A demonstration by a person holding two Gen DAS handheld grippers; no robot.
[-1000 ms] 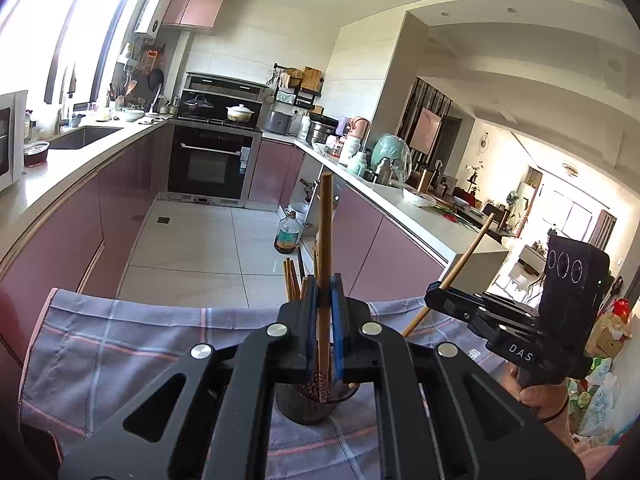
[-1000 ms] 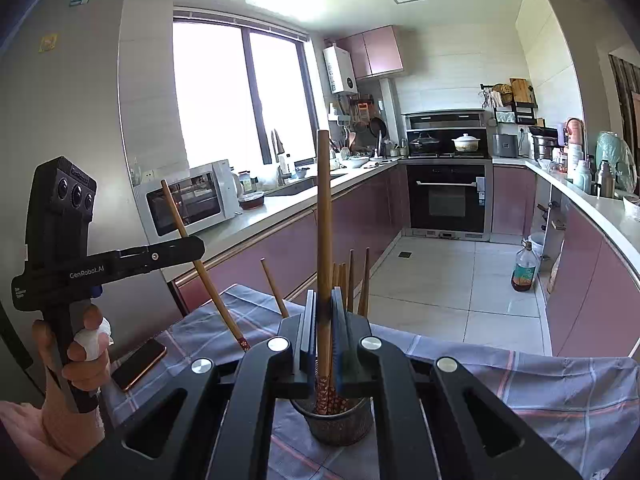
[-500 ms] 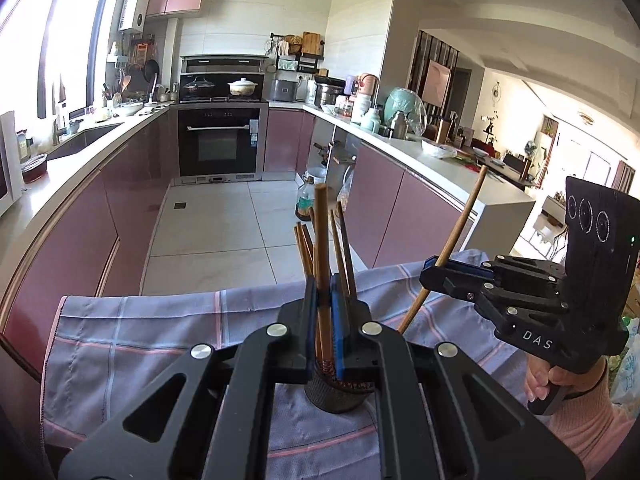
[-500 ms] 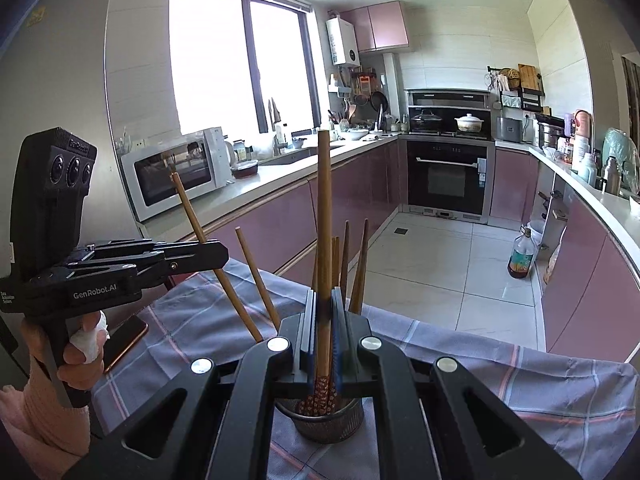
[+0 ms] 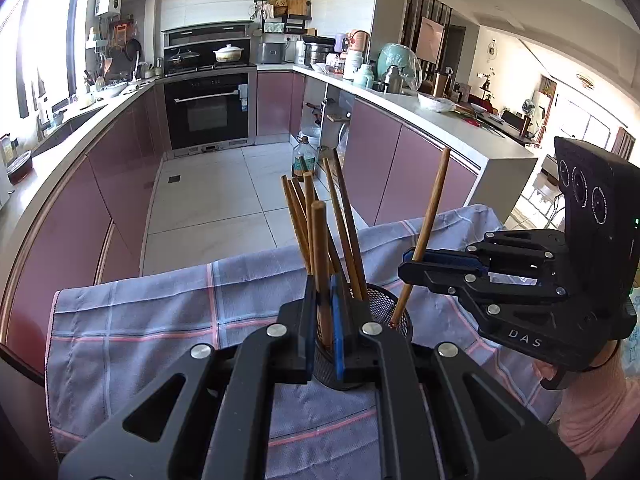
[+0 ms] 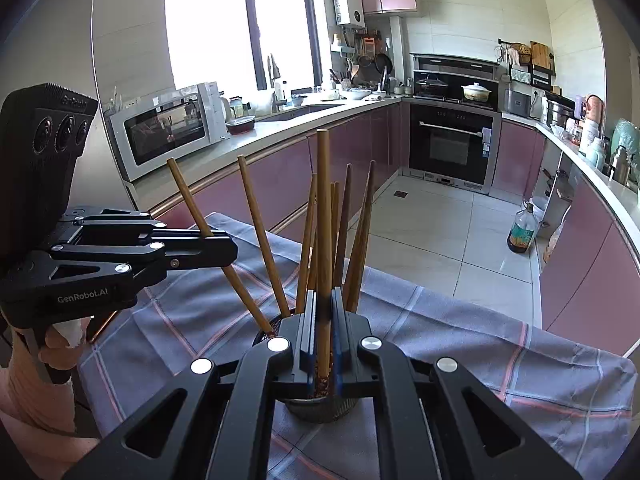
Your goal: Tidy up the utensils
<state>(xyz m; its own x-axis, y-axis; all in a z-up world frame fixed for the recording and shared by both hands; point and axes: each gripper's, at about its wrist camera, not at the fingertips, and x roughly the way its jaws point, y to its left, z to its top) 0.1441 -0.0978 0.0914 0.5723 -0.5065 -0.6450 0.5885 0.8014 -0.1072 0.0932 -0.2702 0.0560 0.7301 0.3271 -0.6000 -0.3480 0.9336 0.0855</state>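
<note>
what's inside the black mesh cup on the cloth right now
The mesh cup holds a bundle of wooden chopsticks leaning outward. Two more, one clamped in the left tongs and one in the right tongs, dip in. The cup's bottom is hidden.

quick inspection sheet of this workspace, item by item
surface: checked cloth spread over the table.
job's things: mesh holder stands on the cloth with several chopsticks already inside, leaning.
clutter: a phone seems to lie at the cloth's edge, mostly hidden.
grippers: left gripper shut on a chopstick with its tip in the holder; right gripper shut on another chopstick, tip likewise in the holder.
cables: nothing seen.
surroundings: kitchen with an oven, a microwave and pink cabinets.
</note>
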